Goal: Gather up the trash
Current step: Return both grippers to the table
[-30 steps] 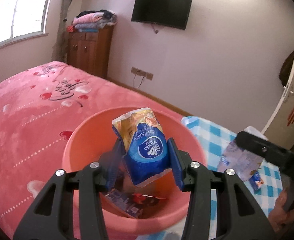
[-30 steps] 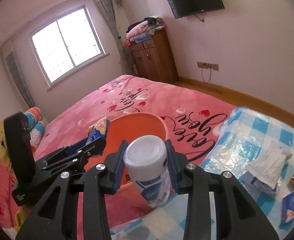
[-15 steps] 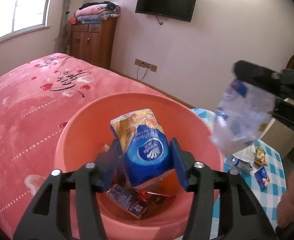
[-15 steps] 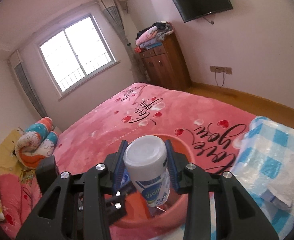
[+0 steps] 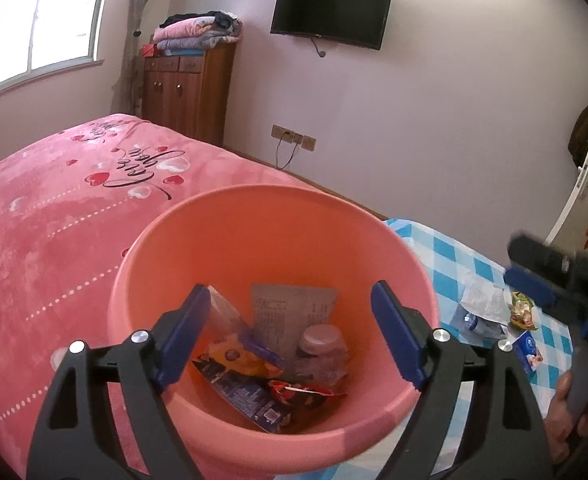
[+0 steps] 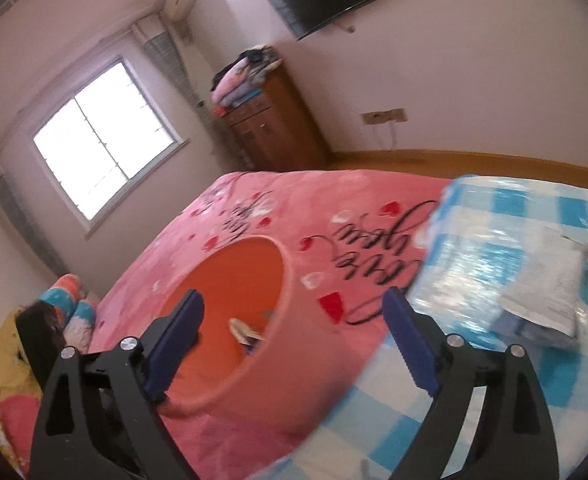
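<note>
Left gripper point(image 5: 290, 336): lower centre of the left wrist view, jaws just opened wide, nothing between the blue pads point(image 5: 182, 336). It hangs over the mouth of the pink bucket point(image 5: 230, 216).

Bucket contents, centre of frame: tissue pack point(image 5: 234, 354) lying low left, grey printed packet point(image 5: 290, 312) leaning on the far wall, white lidded bottle point(image 5: 321, 346) beside it, blue wrapper point(image 5: 242, 392) and red wrapper point(image 5: 301, 390) on the bottom.

Right gripper point(image 6: 294, 340): lower centre of the right wrist view, jaws also just opened wide and empty. The view is tilted and blurred. The bucket appears behind its left pad, standing where the pink bedspread point(image 6: 294, 216) meets the blue checked cloth point(image 6: 513, 216).

Trash still out, on the checked cloth: a white printed bag point(image 6: 545, 292) at right in the right wrist view; in the left wrist view, right edge, a crumpled clear bottle point(image 5: 473, 322), a snack wrapper point(image 5: 522, 312) and a small blue pack point(image 5: 529, 350).

Background, upper frame: television point(image 5: 331, 13), wooden cabinet point(image 5: 188, 92) with folded clothes, window point(image 6: 102, 140).
</note>
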Tool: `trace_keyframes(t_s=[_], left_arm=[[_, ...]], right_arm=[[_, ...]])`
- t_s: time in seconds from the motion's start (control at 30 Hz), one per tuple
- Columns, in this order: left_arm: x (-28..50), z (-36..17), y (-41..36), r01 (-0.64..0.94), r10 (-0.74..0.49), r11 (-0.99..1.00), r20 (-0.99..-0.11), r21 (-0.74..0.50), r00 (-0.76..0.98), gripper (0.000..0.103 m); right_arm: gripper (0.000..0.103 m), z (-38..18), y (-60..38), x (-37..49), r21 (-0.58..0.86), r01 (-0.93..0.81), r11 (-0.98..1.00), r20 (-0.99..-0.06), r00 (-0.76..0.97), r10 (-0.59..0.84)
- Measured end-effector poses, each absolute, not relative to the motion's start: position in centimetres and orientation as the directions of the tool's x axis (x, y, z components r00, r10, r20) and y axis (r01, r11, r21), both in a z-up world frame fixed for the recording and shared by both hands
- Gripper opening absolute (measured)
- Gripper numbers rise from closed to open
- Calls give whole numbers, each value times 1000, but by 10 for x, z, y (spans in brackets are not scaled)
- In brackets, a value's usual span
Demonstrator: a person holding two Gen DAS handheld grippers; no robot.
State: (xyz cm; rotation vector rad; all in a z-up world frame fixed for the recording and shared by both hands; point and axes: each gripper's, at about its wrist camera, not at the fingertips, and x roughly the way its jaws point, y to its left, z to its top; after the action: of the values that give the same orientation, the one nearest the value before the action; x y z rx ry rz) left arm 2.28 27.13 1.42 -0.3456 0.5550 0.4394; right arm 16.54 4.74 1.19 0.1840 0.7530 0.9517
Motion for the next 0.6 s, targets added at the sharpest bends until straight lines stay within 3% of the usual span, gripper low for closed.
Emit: trace_keyframes(t_s=[0.6], left_arm=[[13,33,201,-361,242,917,-488,-167,839,89]], right_arm=[[92,-27,-57,134,408,-574,710,-522,491,697]])
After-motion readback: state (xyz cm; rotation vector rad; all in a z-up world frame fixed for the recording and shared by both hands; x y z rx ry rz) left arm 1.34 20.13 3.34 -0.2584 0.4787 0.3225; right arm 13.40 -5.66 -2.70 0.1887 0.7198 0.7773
